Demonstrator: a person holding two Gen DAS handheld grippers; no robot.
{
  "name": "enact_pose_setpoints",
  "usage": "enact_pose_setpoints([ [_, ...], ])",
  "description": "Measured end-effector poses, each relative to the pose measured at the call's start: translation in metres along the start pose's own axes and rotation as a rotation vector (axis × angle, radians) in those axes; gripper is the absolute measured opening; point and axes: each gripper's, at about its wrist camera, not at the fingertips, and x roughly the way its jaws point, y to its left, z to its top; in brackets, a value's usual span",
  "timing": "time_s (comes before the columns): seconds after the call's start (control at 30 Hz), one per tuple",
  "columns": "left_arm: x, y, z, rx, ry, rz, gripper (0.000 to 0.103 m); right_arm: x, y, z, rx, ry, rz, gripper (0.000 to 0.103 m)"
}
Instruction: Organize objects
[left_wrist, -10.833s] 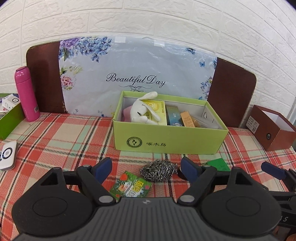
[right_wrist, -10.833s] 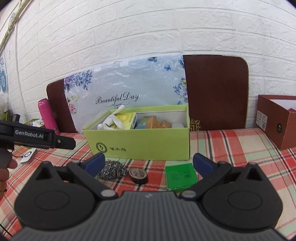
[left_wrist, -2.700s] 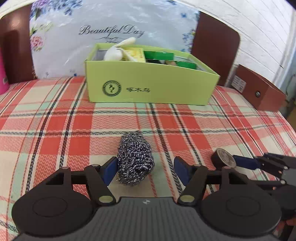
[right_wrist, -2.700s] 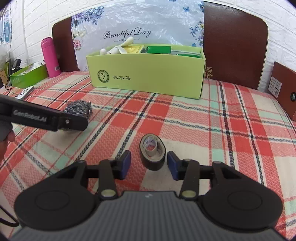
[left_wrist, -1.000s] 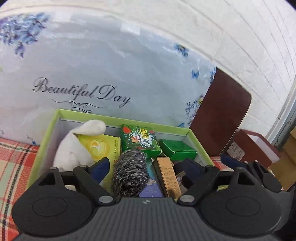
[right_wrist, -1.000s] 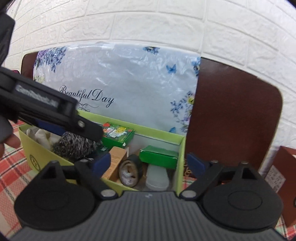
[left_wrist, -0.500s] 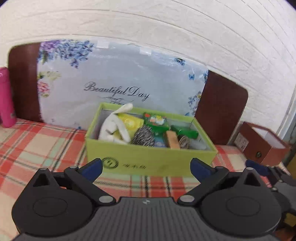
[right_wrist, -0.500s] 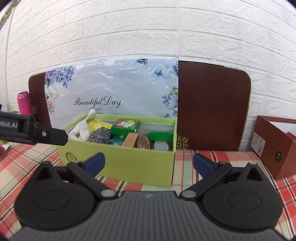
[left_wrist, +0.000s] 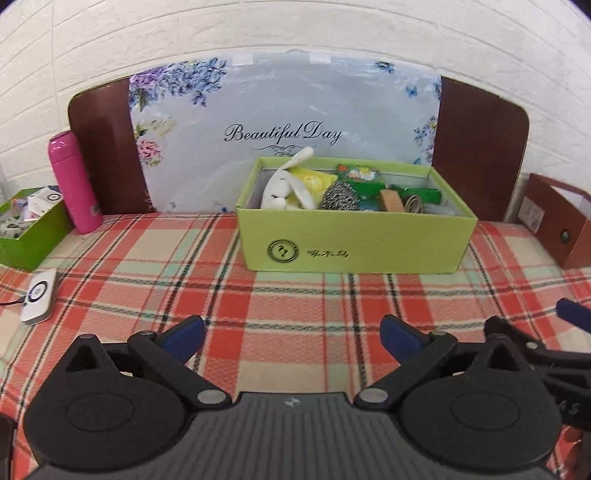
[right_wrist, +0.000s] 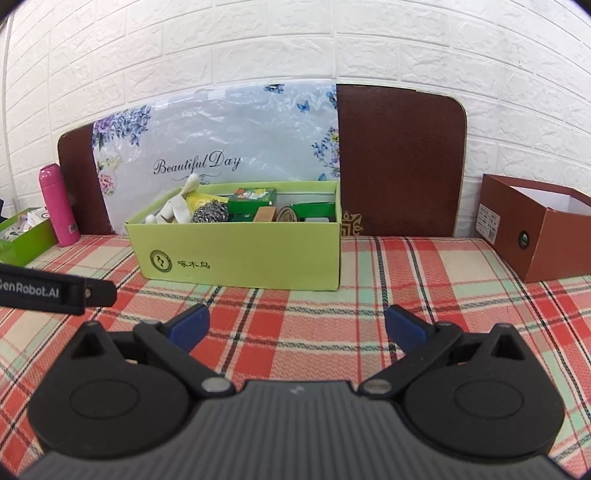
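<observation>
Looking along my left tool, I see both blue pads spread to their widest with nothing between them, only the plaid tabletop below. The green box sits well ahead of the tool, slightly right of centre, against a floral sheet reading "Beautiful Day". Inside it lie a white plush toy, a steel scourer, small cartons and a tape roll. The box front bears a round emblem and three Chinese characters.

From the right wrist, my right tool also stands fully apart and empty. The same green box lies ahead, left of centre, well apart from the pads. A finger of my left tool crosses the left edge, marked "GenRobot.AI".
</observation>
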Motion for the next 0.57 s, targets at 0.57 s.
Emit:
enact_pose_setpoints([
  [0.57,-0.009,0.009,-0.010,-0.012,0.024,0.040,0.103,-0.011,0.003,0.002,0.002,-0.005,-0.016,0.103],
])
